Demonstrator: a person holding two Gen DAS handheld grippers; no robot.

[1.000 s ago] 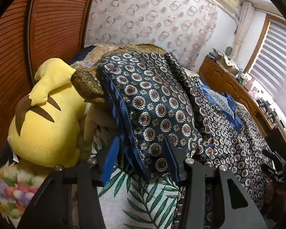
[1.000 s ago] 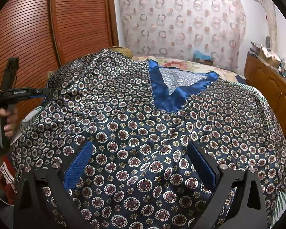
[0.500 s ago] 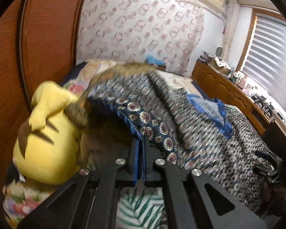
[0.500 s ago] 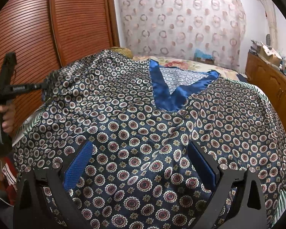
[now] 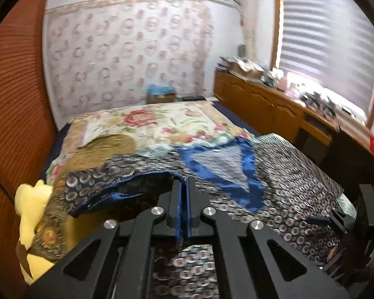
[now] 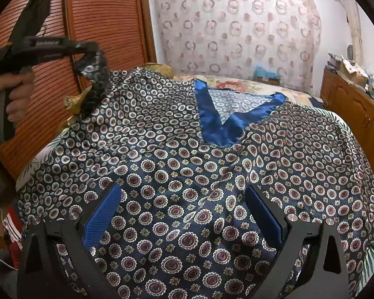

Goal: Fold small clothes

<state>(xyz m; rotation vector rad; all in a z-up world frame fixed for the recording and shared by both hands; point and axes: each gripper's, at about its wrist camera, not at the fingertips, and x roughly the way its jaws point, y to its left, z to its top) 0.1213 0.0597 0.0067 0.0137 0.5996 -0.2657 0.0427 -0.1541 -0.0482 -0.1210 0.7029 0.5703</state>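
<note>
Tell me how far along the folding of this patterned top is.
Early. Done: the patterned top lies spread front-up on the bed, blue V-neck showing. In hand: the left gripper is shut on one sleeve edge and holds it above the bed. Left: no fold is laid yet; the right gripper hovers open over the hem.

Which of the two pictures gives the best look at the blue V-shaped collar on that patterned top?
The right wrist view. There the blue V collar lies sharp, in full outline and unobstructed near the picture's centre. The left wrist view also shows the collar, but blurred and seen from the side.
</note>
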